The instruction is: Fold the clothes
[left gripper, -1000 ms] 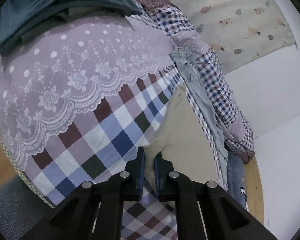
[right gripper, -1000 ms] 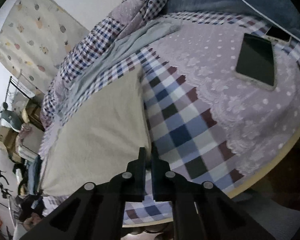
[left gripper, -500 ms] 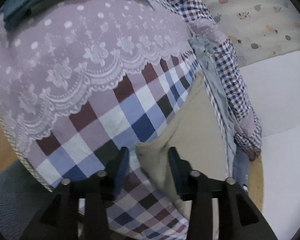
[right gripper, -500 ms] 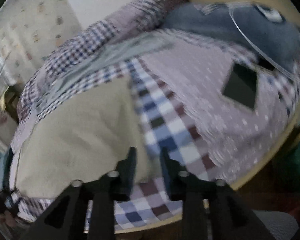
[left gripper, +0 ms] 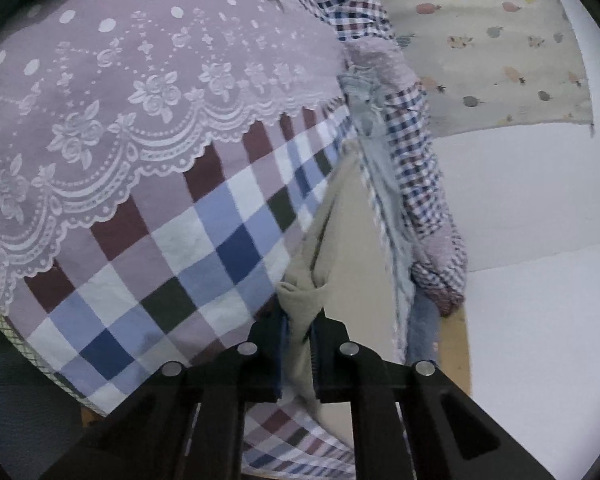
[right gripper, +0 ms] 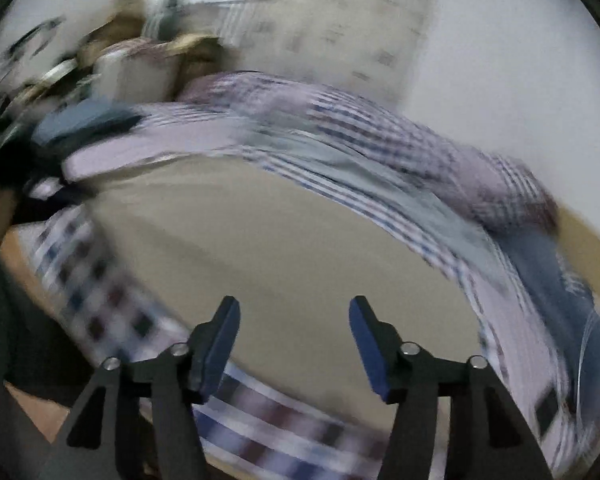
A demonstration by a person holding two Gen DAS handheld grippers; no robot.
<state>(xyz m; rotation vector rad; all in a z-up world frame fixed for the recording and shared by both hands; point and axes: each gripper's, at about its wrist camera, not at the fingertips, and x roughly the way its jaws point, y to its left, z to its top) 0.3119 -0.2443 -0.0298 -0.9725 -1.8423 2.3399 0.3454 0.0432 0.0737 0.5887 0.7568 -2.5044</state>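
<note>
A beige garment (left gripper: 352,264) lies spread on a checked bedsheet (left gripper: 204,256). In the left wrist view my left gripper (left gripper: 299,322) is shut on a bunched corner of the beige garment, lifted a little off the sheet. The right wrist view is blurred by motion. There my right gripper (right gripper: 294,332) stands wide open above the flat beige garment (right gripper: 268,240), with nothing between its fingers.
A lilac lace-printed cover (left gripper: 140,80) lies at the left. A checked quilt (left gripper: 416,168) and a pale blue garment (left gripper: 376,148) run along the wall side. Blue fabric (right gripper: 548,280) lies at the right, clutter (right gripper: 100,60) at the far left.
My left gripper opened half a second ago, then shut on the garment's corner and raised it. My right gripper opened wide and swung quickly across the garment.
</note>
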